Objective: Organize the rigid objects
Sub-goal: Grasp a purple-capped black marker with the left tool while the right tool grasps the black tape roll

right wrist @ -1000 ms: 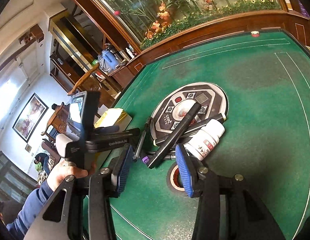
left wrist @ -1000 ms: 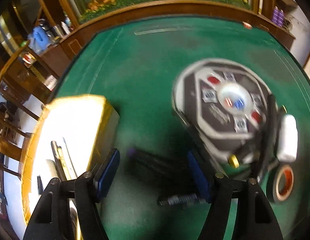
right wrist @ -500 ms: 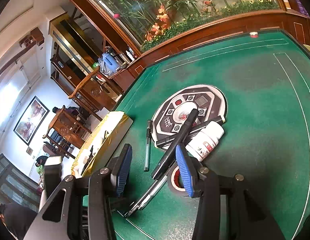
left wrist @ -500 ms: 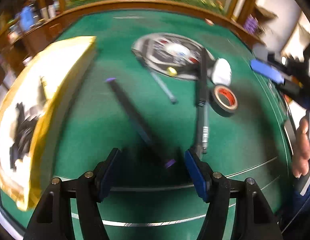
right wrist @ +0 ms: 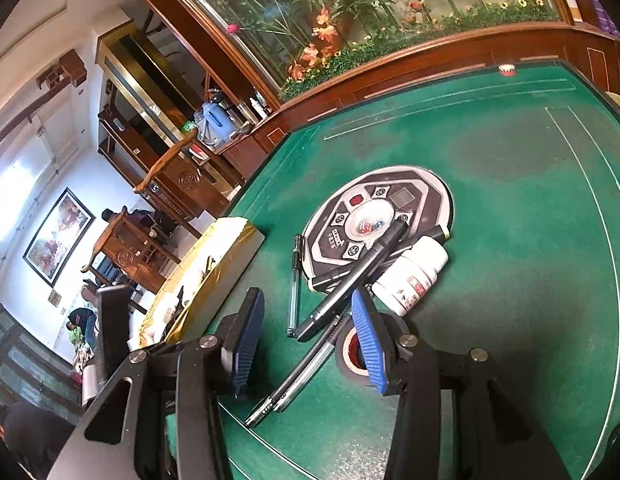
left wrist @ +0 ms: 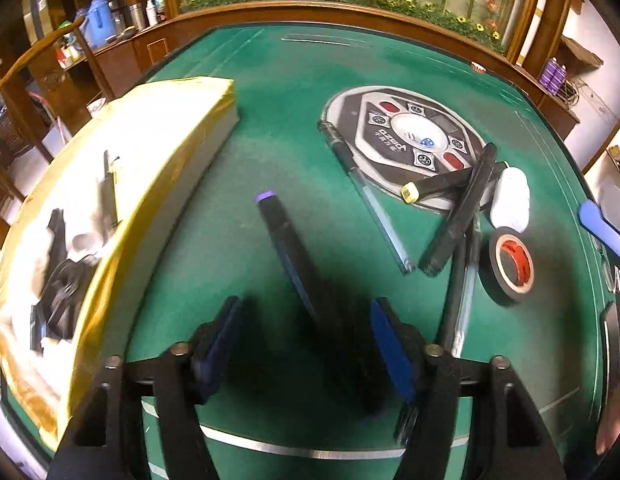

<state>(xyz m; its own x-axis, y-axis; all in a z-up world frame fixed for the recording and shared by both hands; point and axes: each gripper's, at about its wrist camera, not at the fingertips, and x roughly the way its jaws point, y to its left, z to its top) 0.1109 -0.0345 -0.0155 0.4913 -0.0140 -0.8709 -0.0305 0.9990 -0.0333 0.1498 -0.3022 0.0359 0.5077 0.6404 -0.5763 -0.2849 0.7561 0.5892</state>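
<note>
left wrist: looked steeply down, close over table (left wrist: 301, 92) | right wrist: lower angle, facing room | shared: round panel (left wrist: 406, 140) (right wrist: 374, 216), pens

On the green felt surface (left wrist: 293, 92), the left tool (left wrist: 305, 340) is closing around a blurred black marker with a purple cap (left wrist: 297, 256), its pads not yet pressing. A yellow-rimmed tray (left wrist: 121, 240) lies at nine o'clock, and a black tape roll (left wrist: 512, 268) at three o'clock.

green felt table (left wrist: 293, 92) carrying gold box (left wrist: 181, 128), markers (left wrist: 293, 248), pens (left wrist: 370, 196), tape roll (left wrist: 512, 268), bottle (left wrist: 510, 200).
</note>
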